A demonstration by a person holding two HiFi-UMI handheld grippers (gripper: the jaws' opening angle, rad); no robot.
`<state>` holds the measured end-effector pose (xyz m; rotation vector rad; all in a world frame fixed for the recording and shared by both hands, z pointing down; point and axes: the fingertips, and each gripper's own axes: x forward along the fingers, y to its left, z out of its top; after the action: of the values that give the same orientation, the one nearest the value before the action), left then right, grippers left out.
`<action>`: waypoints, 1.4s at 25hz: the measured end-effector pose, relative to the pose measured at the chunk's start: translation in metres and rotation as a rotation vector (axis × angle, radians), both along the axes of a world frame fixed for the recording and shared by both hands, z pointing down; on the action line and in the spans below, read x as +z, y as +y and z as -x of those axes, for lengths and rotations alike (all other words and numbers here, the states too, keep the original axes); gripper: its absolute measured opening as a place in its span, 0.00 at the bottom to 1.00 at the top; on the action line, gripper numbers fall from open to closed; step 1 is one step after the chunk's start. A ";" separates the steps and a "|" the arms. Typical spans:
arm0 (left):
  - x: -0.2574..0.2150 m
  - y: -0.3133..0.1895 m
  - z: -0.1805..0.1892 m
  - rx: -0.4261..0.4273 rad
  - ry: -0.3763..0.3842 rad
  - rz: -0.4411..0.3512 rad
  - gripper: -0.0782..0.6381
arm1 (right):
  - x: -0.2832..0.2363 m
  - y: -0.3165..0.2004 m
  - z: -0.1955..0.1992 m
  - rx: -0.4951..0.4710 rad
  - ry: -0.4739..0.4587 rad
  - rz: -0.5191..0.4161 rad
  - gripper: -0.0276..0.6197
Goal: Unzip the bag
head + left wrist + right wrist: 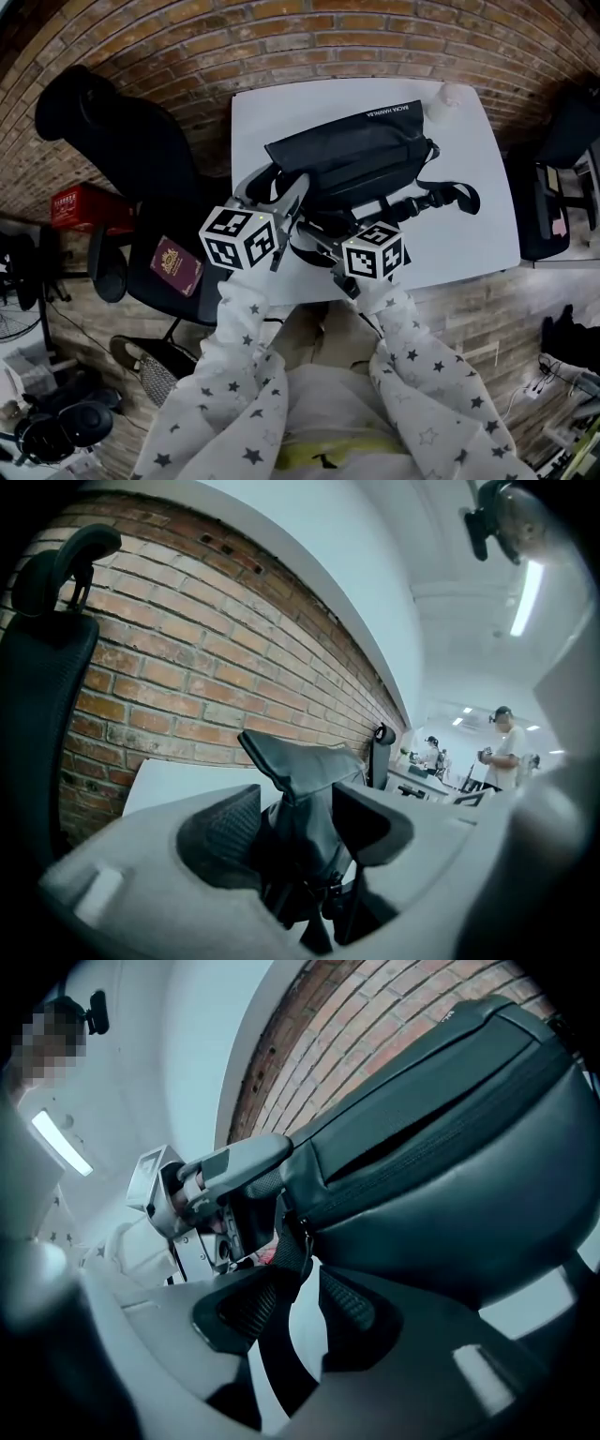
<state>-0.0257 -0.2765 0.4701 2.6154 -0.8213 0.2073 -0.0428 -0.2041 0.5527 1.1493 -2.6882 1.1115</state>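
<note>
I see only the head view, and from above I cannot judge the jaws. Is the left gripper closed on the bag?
Observer: No. In the left gripper view, the left gripper has its jaws apart, with one end of the bag standing between them.
Operator: And the right gripper?
Observer: The right gripper is open too. In its own view a dark strap from the bag's end runs between the jaws, and white table shows beside it.
</note>
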 end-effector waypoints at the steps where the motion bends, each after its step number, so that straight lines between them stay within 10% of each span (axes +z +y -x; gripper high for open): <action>1: 0.000 0.000 -0.002 0.005 0.000 0.002 0.44 | 0.000 -0.001 -0.001 0.004 0.000 0.001 0.26; 10: 0.005 -0.003 -0.015 0.027 -0.013 -0.006 0.33 | 0.001 -0.003 -0.015 0.030 0.034 -0.011 0.07; 35: 0.011 -0.008 -0.016 -0.056 -0.056 -0.031 0.29 | 0.001 -0.001 -0.042 -0.170 0.221 -0.020 0.06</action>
<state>-0.0099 -0.2850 0.4815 2.6225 -0.9227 0.2549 -0.0010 -0.2048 0.5535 0.9603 -2.5745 0.8796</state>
